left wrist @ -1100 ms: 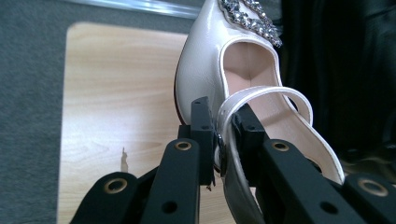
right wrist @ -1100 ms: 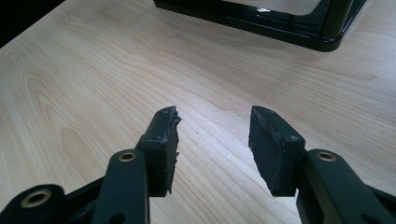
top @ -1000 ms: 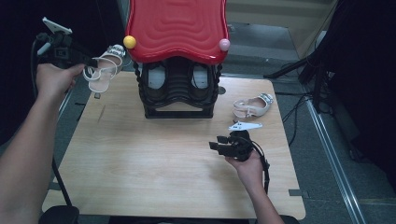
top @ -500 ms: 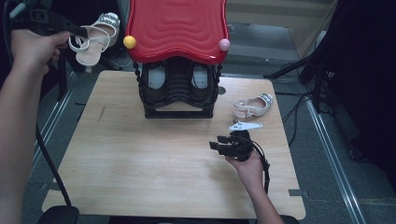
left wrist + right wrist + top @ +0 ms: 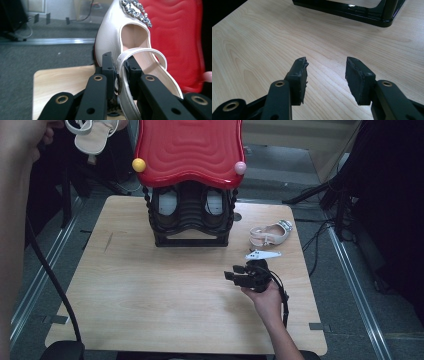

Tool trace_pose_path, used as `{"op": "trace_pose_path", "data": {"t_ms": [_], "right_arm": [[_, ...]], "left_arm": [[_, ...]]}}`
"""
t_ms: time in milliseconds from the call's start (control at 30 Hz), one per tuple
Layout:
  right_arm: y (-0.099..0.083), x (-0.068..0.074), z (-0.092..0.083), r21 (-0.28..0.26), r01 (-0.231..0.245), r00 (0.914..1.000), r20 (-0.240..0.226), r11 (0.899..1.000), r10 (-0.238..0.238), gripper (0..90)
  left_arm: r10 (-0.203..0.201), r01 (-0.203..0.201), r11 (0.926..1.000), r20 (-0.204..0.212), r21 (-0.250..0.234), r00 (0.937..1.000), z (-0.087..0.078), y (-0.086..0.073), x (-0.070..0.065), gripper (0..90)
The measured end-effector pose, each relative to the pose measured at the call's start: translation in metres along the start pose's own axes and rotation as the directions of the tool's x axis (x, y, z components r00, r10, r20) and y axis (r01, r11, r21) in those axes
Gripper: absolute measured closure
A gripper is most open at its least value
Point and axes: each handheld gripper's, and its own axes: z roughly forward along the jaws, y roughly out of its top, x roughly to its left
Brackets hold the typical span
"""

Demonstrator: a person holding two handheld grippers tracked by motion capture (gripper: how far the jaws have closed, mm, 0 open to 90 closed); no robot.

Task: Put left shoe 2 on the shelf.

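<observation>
A white sandal point(image 5: 130, 50) is seen clamped in the left gripper point(image 5: 119, 75), whose black jaws are closed on the rear side of the shoe beside its ankle strap point(image 5: 142, 51). In the left gripper view, the toe of the sandal is pointed away from the camera, a band of clear stones point(image 5: 136, 11) is shown across its front, and the red rippled top of a shoe rack point(image 5: 180, 37) is visible just behind it, with a corner of the wooden table point(image 5: 62, 80) below. In the high view, the held sandal point(image 5: 92, 132) is pictured at the upper left edge, above and to the left of the red rack top point(image 5: 190, 152), well off the table point(image 5: 150, 300). The rack's black frame point(image 5: 190, 227) is set at the far middle of the table, and two yellow and pink knobs are seen at the corners of its lid.

A second white sandal point(image 5: 270, 234) is left lying on the table to the right of the rack. Just in front of it, the right gripper point(image 5: 235, 275) is held low over the table by the person's right hand point(image 5: 267, 300), with its tips turned toward the table's left. In the right gripper view, its jaws are shown apart, with nothing between the worn pads point(image 5: 299, 75) and bare wood beneath them.
</observation>
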Motion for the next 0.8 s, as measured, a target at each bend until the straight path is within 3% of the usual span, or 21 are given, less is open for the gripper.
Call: {"op": "trace_pose_path", "data": {"t_ms": [167,400,567,800], "right_arm": [[0.000,0.001,-0.001,-0.003,0.000,1.0000,-0.001,1.000,0.000,52.9],[0.000,0.001,-0.003,-0.011,-0.003,1.0000,-0.008,1.000,0.003,53.0],[0.000,0.000,-0.003,-0.011,-0.003,0.9999,-0.014,1.000,0.002,52.9],[0.000,0.001,-0.004,-0.016,0.003,0.9998,-0.018,1.000,-0.003,53.0]], "left_arm": [[0.034,-0.034,0.9994,0.020,0.005,0.9992,0.013,0.014,-0.031,82.1],[0.040,-0.040,0.9992,0.041,-0.001,0.9984,0.043,0.022,-0.061,82.1],[0.027,-0.027,0.9996,0.068,0.005,0.9973,0.066,0.020,-0.073,82.0],[0.013,-0.014,0.9999,0.080,0.010,0.9967,0.095,0.007,-0.077,81.9]]}}
